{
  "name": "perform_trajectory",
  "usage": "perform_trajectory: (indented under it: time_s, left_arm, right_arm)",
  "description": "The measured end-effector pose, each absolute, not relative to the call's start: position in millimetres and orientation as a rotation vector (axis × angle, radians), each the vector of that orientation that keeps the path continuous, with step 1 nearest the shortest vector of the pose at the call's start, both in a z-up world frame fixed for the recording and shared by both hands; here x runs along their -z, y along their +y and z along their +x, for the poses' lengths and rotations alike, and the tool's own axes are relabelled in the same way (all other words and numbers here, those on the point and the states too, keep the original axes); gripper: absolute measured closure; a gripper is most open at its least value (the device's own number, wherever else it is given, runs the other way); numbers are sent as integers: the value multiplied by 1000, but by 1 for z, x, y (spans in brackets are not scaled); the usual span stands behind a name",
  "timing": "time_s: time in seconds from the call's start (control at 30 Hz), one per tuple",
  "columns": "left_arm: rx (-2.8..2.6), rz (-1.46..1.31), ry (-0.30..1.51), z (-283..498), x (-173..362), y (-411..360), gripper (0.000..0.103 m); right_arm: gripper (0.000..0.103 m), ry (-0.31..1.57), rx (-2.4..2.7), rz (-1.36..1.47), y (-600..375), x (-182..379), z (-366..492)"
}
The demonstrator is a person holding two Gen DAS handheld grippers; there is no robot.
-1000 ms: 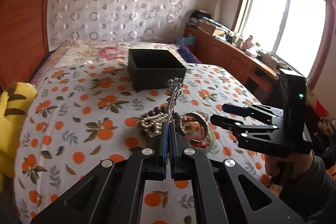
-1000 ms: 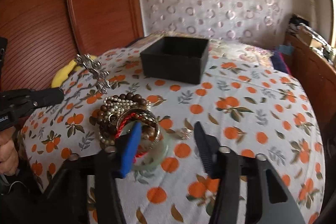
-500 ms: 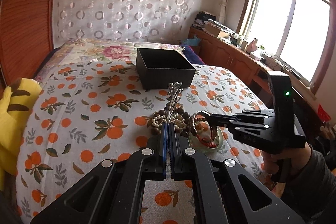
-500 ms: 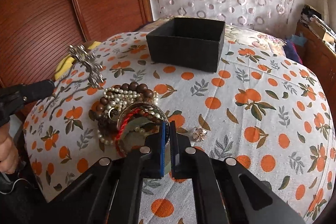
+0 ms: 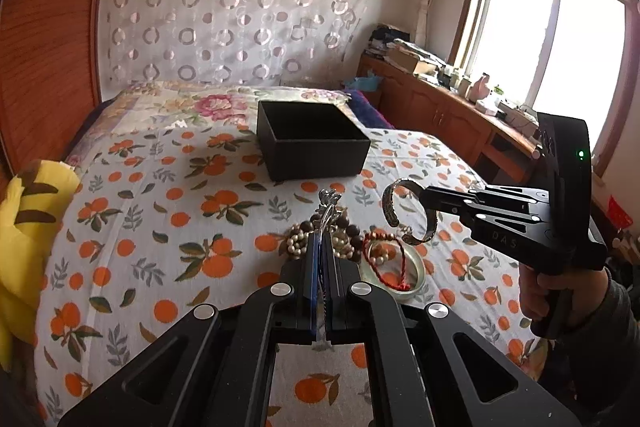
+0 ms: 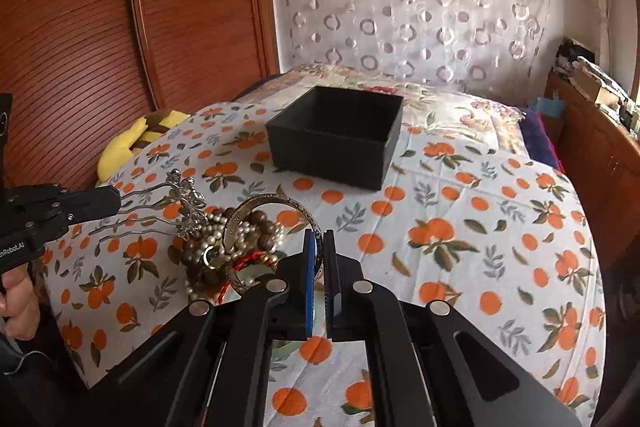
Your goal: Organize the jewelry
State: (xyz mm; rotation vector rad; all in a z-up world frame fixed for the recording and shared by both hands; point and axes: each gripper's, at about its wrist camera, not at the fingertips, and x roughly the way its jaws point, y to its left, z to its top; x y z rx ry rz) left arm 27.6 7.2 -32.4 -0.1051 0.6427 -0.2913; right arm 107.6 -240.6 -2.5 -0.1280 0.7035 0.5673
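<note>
- Left tool (image 5: 320, 239) is clamped on a silver hairpin (image 6: 176, 203), prongs pinched between the pads, ornate head sticking out over the bed.
- Right tool (image 6: 319, 239) is closed on an engraved open metal bangle (image 5: 404, 215), which hangs clear of the bed, above the rest of the jewelry.
- Right under both: the jewelry pile (image 6: 224, 247) on the bedspread (image 5: 160, 227), with pearl and wooden bead strands, a red cord and a pale green bangle (image 5: 412, 267), all tangled together.
- The black box (image 5: 312, 147) sits open-topped further up the bed, well apart from the pile, with bare spread between.
- Lots of free bedspread to the right; a yellow plush (image 5: 24, 227) hugs the left edge.
</note>
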Motion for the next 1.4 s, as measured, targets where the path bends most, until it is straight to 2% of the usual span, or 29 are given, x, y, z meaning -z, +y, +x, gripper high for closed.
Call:
perform_trajectory:
  time_s: [0.27,0.8,1.4]
  left_arm:
    - [289,-74,608,48,17,-1,102]
    - [259,-53,557,137,-8,-10,102]
    - [285,-103,687,222,25,-28,102]
  right_arm:
    - [98,679,-522,-147,-246,1,126]
    - [98,661,-425,-147,-246,-8,204]
    - [98,673,-401,-172,-227,-10,243]
